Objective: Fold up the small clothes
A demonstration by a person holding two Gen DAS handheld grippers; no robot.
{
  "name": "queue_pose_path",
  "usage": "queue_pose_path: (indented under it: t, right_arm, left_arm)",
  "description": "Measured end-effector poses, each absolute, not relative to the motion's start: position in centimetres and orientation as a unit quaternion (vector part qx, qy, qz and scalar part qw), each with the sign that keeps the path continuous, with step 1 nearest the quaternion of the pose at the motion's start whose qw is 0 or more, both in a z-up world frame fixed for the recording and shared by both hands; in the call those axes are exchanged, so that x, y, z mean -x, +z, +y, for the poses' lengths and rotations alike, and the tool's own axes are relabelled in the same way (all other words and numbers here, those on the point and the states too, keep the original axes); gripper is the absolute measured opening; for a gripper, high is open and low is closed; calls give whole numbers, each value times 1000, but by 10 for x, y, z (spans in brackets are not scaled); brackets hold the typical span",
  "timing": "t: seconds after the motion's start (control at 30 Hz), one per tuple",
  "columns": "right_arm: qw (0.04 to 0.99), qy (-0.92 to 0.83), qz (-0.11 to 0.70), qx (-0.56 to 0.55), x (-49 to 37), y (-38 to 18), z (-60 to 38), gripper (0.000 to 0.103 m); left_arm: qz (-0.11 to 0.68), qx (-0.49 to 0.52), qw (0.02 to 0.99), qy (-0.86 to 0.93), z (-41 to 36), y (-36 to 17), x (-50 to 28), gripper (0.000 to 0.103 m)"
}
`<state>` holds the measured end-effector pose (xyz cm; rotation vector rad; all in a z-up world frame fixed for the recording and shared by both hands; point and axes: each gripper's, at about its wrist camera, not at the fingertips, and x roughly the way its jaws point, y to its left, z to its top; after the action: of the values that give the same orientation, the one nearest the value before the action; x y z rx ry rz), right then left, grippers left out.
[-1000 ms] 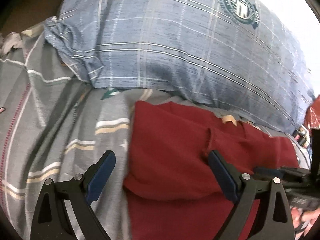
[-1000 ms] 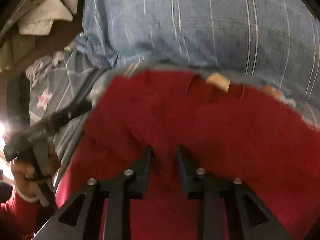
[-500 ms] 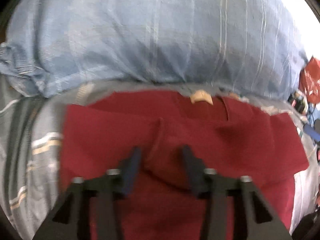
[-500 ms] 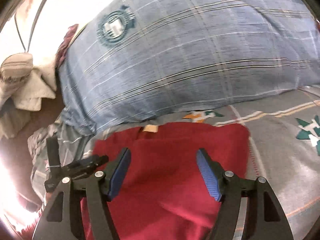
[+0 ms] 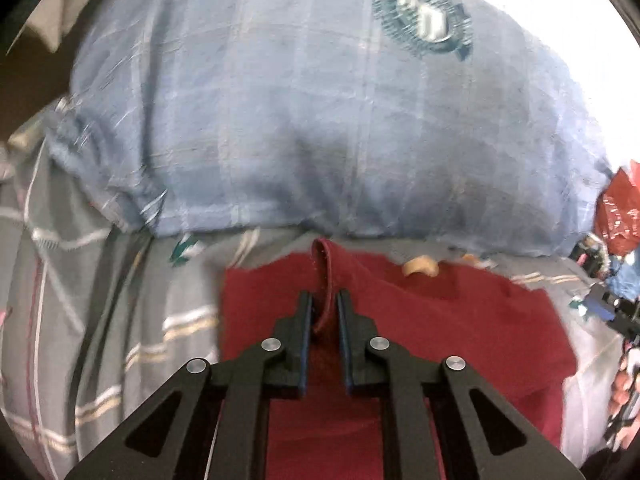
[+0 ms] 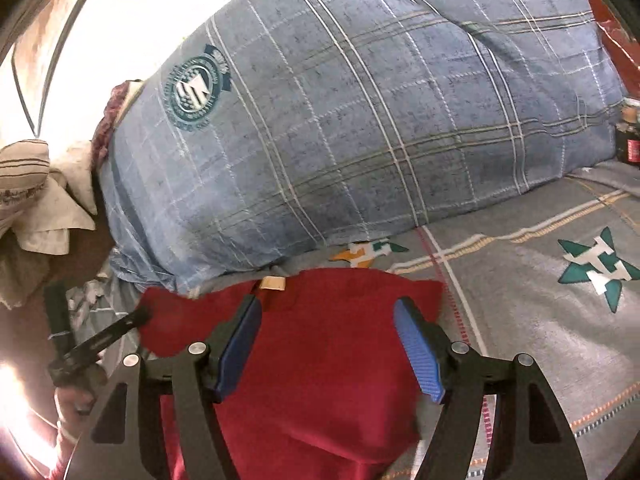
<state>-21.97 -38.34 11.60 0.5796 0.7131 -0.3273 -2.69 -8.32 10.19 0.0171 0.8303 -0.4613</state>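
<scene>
1. Here's a bed, covered in a grey bedsheet (image 6: pixel 520 320) with pale stripes and teal star motifs. A big blue plaid pillow (image 6: pixel 360 120) with a round crest lies across the far side, and bright light floods in behind it.
2. Rumpled beige cloth (image 6: pixel 36 200) is piled at the left edge of the right wrist view; red packaging (image 5: pixel 618 208) and small clutter sit at the right edge of the left wrist view.
3. The red garment (image 6: pixel 320 380) lies flat on the sheet just in front of the pillow, its tan neck label (image 6: pixel 273 283) toward the pillow, so its length runs from the pillow toward the grippers.
4. Left gripper (image 5: pixel 325 300): jaws have just been closing and now pinch a raised fold of the red cloth, which stands up between them as a narrow ridge.
5. Right gripper (image 6: pixel 328 312): jaws have just been opening and stand wide, blue pads (image 6: pixel 418 354) showing, above the garment, nothing pressed between them.
6. The person's hand (image 6: pixel 76 396), red-sleeved, grips the left tool's handle at lower left.
</scene>
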Motion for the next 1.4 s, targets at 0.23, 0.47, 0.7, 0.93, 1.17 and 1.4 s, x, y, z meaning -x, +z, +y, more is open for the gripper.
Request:
queue_pose_path:
  t: [0.23, 0.47, 0.7, 0.93, 1.17, 1.4]
  right_arm:
    - [846, -215, 424, -241, 205, 78, -383, 83]
    - [840, -212, 454, -208, 187, 48, -380, 13]
    - [833, -282, 455, -139, 181, 40, -390, 10]
    - [849, -259, 416, -196, 218, 83, -386, 49]
    - [844, -184, 492, -107, 195, 82, -333, 41]
    - [835, -170, 509, -120, 193, 76, -332, 45]
  left_arm:
    - [445, -9, 870, -210, -91, 54, 22, 11]
    - [452, 11, 865, -219, -80, 42, 11, 32]
    - [444, -40, 870, -212, -94, 37, 19, 62]
    - [433, -45, 879, -196, -86, 47, 31, 62]
    - [442, -40, 879, -176, -82, 41, 25, 64]
    - [444, -42, 878, -172, -84, 41, 20, 64]
